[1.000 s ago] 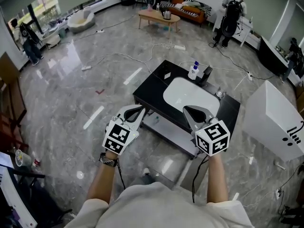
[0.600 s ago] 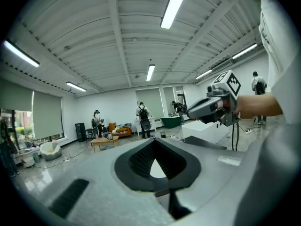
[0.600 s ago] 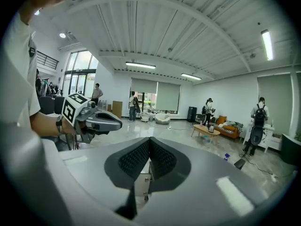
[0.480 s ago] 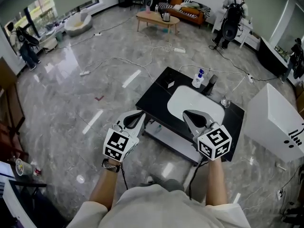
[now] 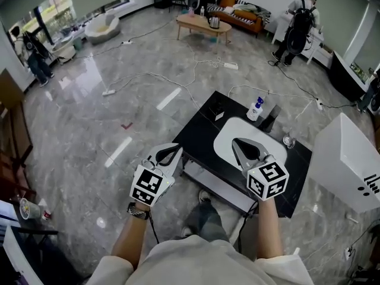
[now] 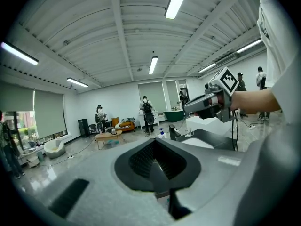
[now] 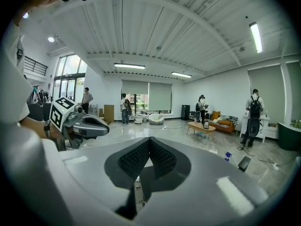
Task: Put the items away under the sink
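**Head view, twelve o'clock at the top of the frame.** We hold the left claw [image 5: 176, 149] just off the left corner of the black rectangular desk [image 5: 202, 126], above the grey marble-patterned floor [image 5: 119, 111]. Its jaws are pressed together with nothing between them. The right claw [image 5: 237, 141] hangs over the near rim of the white oval sink basin [image 5: 237, 128] set into the desk. Its jaws likewise meet, empty. The two claws are well apart, the left pointing towards one o'clock and the right towards eleven.

The desk sits askew to the frame. By its far edge, at one o'clock from the basin, stands a white bottle with a blue cap [image 5: 255, 108]. Just beside it is a black upright tap [image 5: 272, 117]. A small clear round object [image 5: 289, 141] sits at the basin's three o'clock, and a small black box with a white label [image 5: 218, 113] at its eleven o'clock. Below the near edge shows the pale lower shelf under the sink [image 5: 222, 189]; what lies on it we cannot tell. Our grey-trousered leg [image 5: 205, 221] stands close before that edge.

Open floor spreads from seven round to twelve o'clock of the desk, crossed by cables and a white power strip [image 5: 231, 66]. At three o'clock a large white box [image 5: 347, 159] stands near the desk's right corner, narrowing the room on that side.
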`<state>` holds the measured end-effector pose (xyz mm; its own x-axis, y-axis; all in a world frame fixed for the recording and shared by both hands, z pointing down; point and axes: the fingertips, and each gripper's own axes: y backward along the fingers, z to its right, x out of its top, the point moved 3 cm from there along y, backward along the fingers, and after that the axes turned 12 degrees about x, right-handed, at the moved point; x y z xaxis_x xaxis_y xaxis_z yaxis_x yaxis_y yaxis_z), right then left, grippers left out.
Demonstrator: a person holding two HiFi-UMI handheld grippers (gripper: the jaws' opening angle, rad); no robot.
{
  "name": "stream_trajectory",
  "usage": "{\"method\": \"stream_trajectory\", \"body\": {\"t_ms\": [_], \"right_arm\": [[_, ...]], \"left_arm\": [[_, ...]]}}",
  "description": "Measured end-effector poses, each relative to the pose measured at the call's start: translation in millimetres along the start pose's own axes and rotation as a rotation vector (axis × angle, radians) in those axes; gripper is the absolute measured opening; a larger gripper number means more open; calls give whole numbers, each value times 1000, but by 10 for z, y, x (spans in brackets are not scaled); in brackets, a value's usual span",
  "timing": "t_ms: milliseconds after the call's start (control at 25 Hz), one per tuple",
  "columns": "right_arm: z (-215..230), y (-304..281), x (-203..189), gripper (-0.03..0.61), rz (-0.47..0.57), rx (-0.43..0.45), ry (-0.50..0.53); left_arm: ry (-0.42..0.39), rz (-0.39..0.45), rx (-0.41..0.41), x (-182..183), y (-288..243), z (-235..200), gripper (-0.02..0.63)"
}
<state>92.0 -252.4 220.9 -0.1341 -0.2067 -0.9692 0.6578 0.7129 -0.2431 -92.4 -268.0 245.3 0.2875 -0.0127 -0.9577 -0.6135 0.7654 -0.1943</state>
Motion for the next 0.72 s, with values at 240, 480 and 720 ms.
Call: {"method": "stream_trajectory", "body": {"t_ms": [240, 480, 720], "right_arm": [[575, -343, -101, 27, -5, 38, -23], [1157, -704, -263, 40, -32, 24, -77], [1592, -1010, -478, 64, -57, 8, -132]], "left_arm": [[10, -15, -1, -39, -483, -82, 5], [25, -39, 8, -92, -866, -204, 5], [44, -80, 24, -222, -1148, -345, 5]]}}
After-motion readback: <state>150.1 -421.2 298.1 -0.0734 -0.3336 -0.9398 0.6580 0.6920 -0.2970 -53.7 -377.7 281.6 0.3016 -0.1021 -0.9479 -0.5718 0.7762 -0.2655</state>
